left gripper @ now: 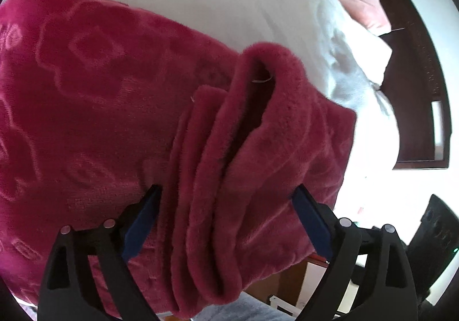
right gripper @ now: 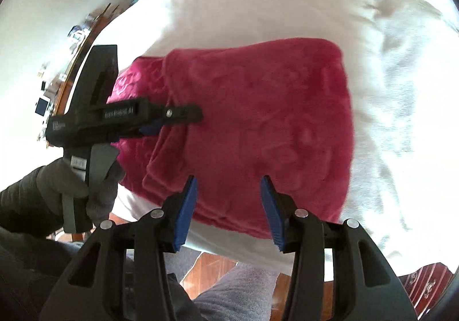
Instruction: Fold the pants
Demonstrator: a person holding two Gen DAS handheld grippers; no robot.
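Pants [right gripper: 252, 126] folded into a compact crimson fleece stack on white bed [right gripper: 287, 5]. Left gripper [left gripper: 226, 192]: jaws wide open, straddling thick layered edge of stack, pads not pressing. Right gripper [right gripper: 228, 180]: jaws part open, empty, hovering above near edge of stack; cloth ahead of jaws, not between. Judged step: release after a fold, near completion. Next move probably: lift both clear without snagging pile, or flatten raised rolled edge.

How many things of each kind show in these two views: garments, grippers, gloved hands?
Red fleece pants, folded on the white bed sheet: 1
Grippers: 2, the left gripper and the right gripper, both open
Gloved hand on the left gripper's handle: 1
Total: 4
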